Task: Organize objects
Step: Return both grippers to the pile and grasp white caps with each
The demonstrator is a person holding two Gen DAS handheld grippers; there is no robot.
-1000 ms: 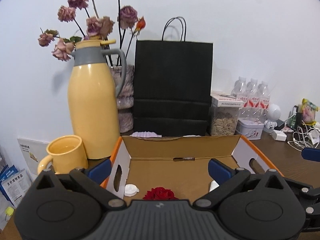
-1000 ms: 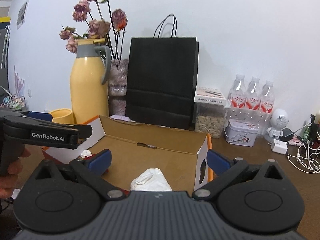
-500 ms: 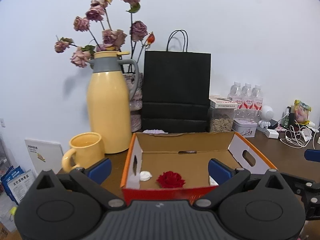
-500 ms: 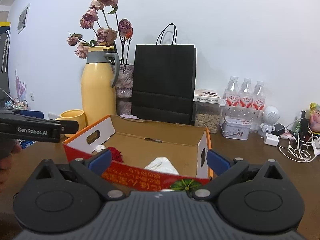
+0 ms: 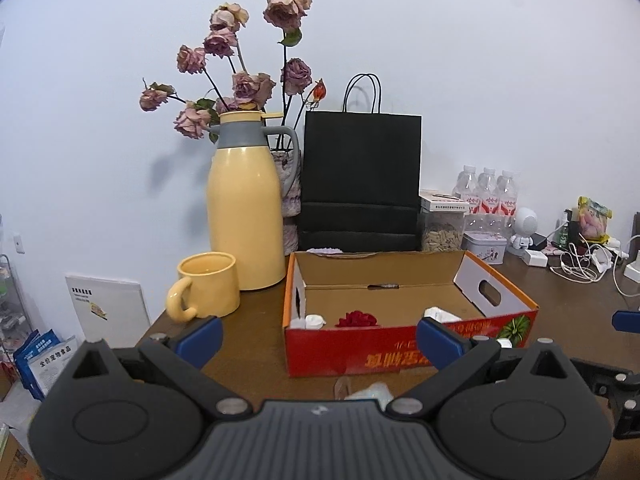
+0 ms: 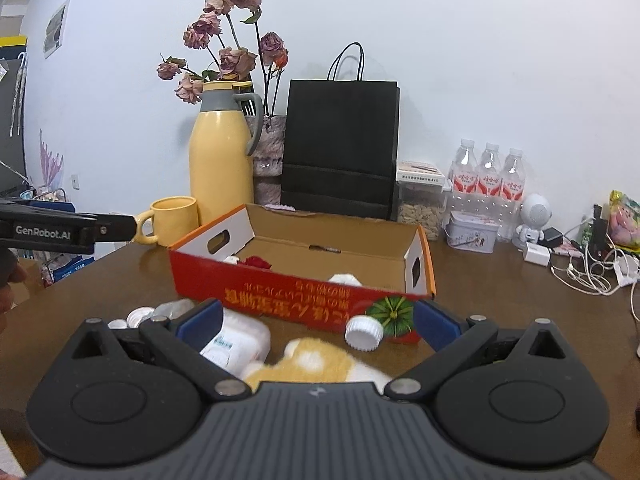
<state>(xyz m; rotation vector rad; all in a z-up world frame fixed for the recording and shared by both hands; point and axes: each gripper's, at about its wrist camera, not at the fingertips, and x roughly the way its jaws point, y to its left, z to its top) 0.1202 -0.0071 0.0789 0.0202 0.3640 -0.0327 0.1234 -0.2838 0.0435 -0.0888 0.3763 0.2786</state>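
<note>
Both grippers now drawn back from the cardboard box (image 5: 408, 356), its red front wall in full view where a second ago only the inside showed. Left gripper (image 5: 318, 338) spread wide, blue pads far apart, nothing between them, touching nothing; box straight ahead on the brown table (image 5: 248, 344). Right gripper (image 6: 316, 326) equally wide, empty, hanging over loose items in front of the box: one white bottle cap (image 6: 363, 333), one orange-and-white plush toy (image 6: 316, 362) directly beneath, one white packet with blue print (image 6: 236, 344) by the left pad, and small silvery pieces (image 6: 160, 312) too blurred to count.

Inside the box: one red rose head (image 5: 357, 319), one small white cap (image 5: 314, 321) at its left, one crumpled white tissue (image 5: 440, 314) toward the right end.

Behind the box: one yellow thermos jug (image 5: 244, 204), one yellow mug (image 5: 206, 286) beside it, one black paper bag (image 5: 362, 180), one vase of dried roses (image 5: 248, 80), three water bottles (image 5: 486, 196), one clear jar of seeds (image 5: 442, 228), one small tin (image 5: 484, 242).
</note>
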